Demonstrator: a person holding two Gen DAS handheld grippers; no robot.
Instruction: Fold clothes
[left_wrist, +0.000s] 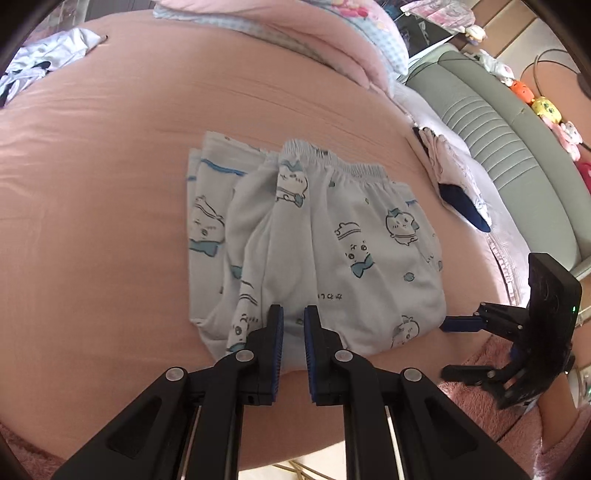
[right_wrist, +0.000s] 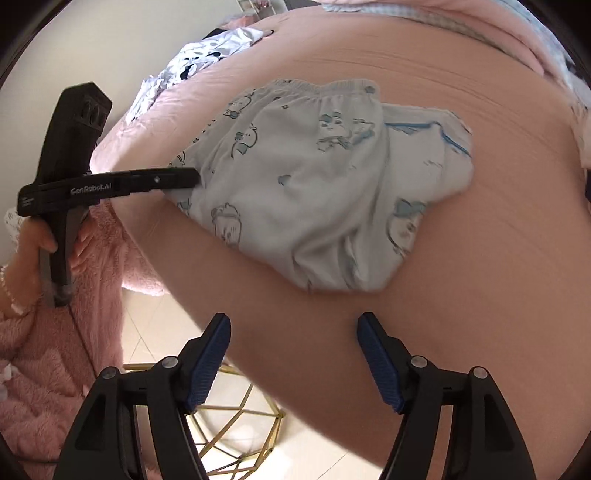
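Light blue cartoon-print pants (left_wrist: 332, 240) lie folded on the pink bed sheet (left_wrist: 92, 203), elastic waistband on the far side. My left gripper (left_wrist: 293, 314) sits at the pants' near edge, its jaws nearly together with a fold of fabric pinched between the pads. In the right wrist view the left gripper (right_wrist: 195, 179) meets the left edge of the pants (right_wrist: 314, 184), where the cloth bunches. My right gripper (right_wrist: 293, 319) stands wide open over the bed's edge, just short of the pants, with nothing between its fingers. From the left wrist view the right gripper (left_wrist: 444, 349) is beside the pants' right corner.
More clothes (left_wrist: 44, 62) lie crumpled at the bed's far left. A pink quilt (left_wrist: 295, 33) is piled at the back. A small garment pile (left_wrist: 454, 177) lies right of the pants, by a green padded headboard (left_wrist: 498, 140) with plush toys (left_wrist: 546, 107). A gold wire frame (right_wrist: 236, 424) stands on the floor below.
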